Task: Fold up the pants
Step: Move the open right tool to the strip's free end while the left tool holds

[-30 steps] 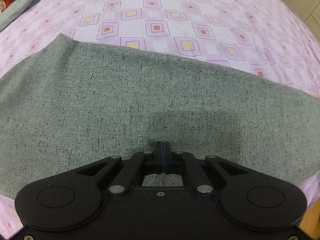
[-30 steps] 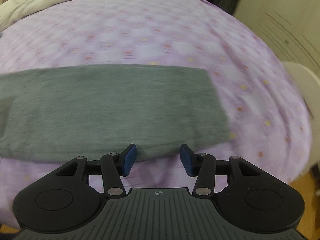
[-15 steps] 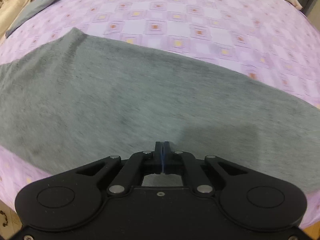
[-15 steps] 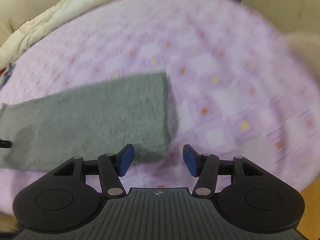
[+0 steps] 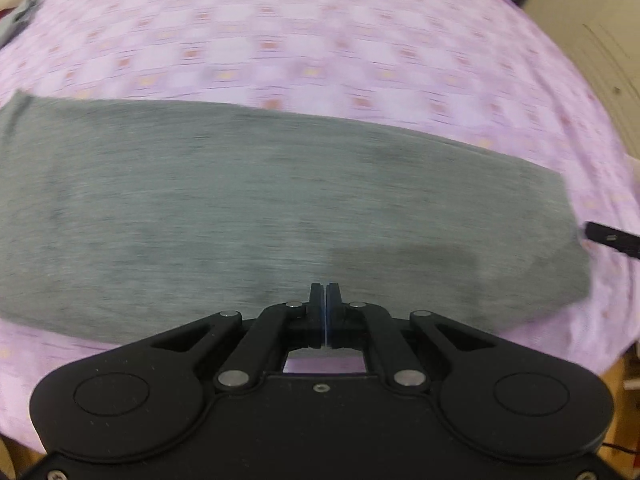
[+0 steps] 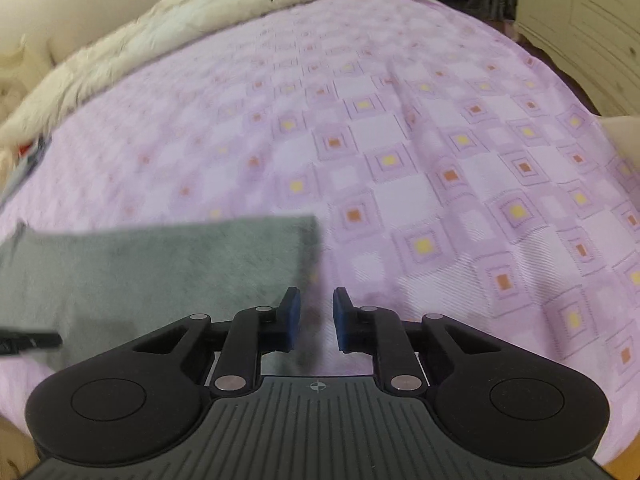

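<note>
The left gripper had its jaws pressed together with nothing visible between them, hovering over the near edge of the pants. The right gripper was closing, its blue pads a narrow gap apart; only the bedsheet showed through that gap, with the cloth's end just to the left of the left pad, so it gripped nothing.

A second before, the right gripper had stood wide over the middle of the near edge; it had since travelled along the cloth to its right-hand end and begun to shut. The left gripper had likewise slid rightward, so more of the strip's far end and the right gripper's tip came into its view. Judging from this, the right gripper was lining up on the end, probably to lift it for a fold, but the pinch looked likely to close beside the fabric rather than on it.

The pants lay flat on the sheet as one long grey strip, already doubled leg on leg as far as could be judged. Its long axis ran left to right across both views, parallel to the near edge of the bed, with one short end by the right gripper. Which end was the waist I could not tell.
</note>
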A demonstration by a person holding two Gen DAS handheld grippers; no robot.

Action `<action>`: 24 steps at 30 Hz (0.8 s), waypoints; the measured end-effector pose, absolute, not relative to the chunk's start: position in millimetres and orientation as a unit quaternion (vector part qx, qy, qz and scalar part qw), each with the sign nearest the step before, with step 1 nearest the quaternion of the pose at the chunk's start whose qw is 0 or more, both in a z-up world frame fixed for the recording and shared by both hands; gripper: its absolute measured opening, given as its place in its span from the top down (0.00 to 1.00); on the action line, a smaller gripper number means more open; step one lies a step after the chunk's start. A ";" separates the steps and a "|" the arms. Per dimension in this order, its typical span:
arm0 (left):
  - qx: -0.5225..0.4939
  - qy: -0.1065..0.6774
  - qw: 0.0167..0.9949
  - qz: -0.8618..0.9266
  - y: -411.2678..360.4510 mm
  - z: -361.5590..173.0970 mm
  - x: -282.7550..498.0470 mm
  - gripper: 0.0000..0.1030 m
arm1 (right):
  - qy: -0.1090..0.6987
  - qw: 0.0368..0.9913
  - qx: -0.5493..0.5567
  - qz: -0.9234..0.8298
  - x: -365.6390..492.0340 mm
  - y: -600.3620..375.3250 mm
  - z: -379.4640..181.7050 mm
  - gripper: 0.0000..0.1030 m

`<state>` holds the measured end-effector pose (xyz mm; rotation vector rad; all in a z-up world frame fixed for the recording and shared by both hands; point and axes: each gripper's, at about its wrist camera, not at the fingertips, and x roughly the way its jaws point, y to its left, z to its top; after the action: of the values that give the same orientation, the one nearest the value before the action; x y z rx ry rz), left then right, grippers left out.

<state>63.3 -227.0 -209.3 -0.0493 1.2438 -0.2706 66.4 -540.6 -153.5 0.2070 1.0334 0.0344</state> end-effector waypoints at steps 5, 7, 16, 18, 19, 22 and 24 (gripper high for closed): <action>-0.002 0.584 0.795 -0.163 -255.9 -208.3 52.1 0.93 | 0.533 0.834 0.089 0.110 47.3 -533.3 -163.4 0.81; 0.001 0.588 0.792 -0.166 -259.5 -210.8 51.7 0.93 | 0.541 0.827 0.057 0.144 34.4 -524.7 -161.1 0.81; 0.006 0.595 0.786 -0.165 -267.2 -219.6 54.4 0.93 | 0.489 0.864 0.093 0.080 8.1 -550.2 -135.6 0.71; 0.005 0.595 0.786 -0.165 -268.2 -220.3 54.1 0.93 | 0.469 0.872 0.119 0.076 17.4 -555.7 -132.7 0.68; 0.005 0.596 0.786 -0.166 -269.2 -220.8 54.6 0.93 | 0.467 0.872 0.127 0.072 25.6 -556.4 -133.2 0.64; 0.006 0.596 0.785 -0.167 -272.4 -223.6 57.8 0.93 | 0.456 0.875 0.145 0.067 55.2 -554.5 -138.6 0.63; 0.003 0.596 0.785 -0.167 -271.7 -221.4 55.0 0.93 | 0.461 0.872 0.153 0.071 79.9 -548.0 -146.1 0.62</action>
<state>55.0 -271.7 -221.4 0.0073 1.2860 -0.3593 79.9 -548.0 -146.1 0.3189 0.9626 0.1478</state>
